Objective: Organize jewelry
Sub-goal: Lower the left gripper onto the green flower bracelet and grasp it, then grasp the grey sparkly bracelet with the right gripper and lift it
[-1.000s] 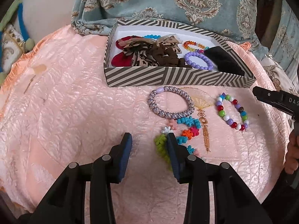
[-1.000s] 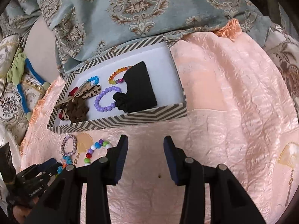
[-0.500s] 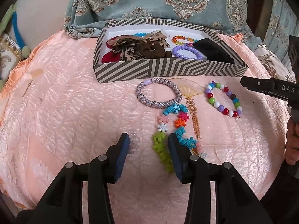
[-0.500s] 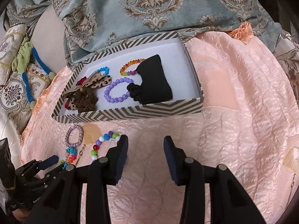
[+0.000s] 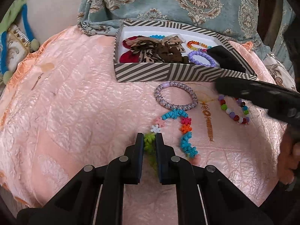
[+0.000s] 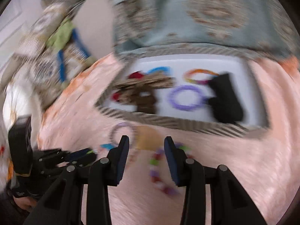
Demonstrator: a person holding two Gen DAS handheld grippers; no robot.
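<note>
Down at the near edge, the left gripper (image 5: 150, 140) has just drawn its fingers (image 5: 139, 146) together, and they now pinch the green end of the flower-bead bracelet (image 5: 174, 127). That bracelet lies stretched on the peach quilted cover (image 5: 75, 112), its long axis running from the fingers away toward the striped box (image 5: 168, 73), with turquoise, pink and orange sections beyond the grip; its nearest stretch is hidden behind the fingers. Just past it lies the lilac woven bracelet (image 5: 176, 98), touching its far turquoise end. The right gripper (image 6: 147, 146) hovers with fingers spread and nothing between them, over the mixed-colour bead bracelet (image 5: 234, 110), part of which its black body covers in the left view. Its own camera view is badly smeared, so details there are hard to make out. No lettering is legible. Inside the box sit a purple bead bracelet (image 5: 201, 58), a leopard-print bow (image 5: 155, 46) and a black item (image 5: 226, 59).
</note>
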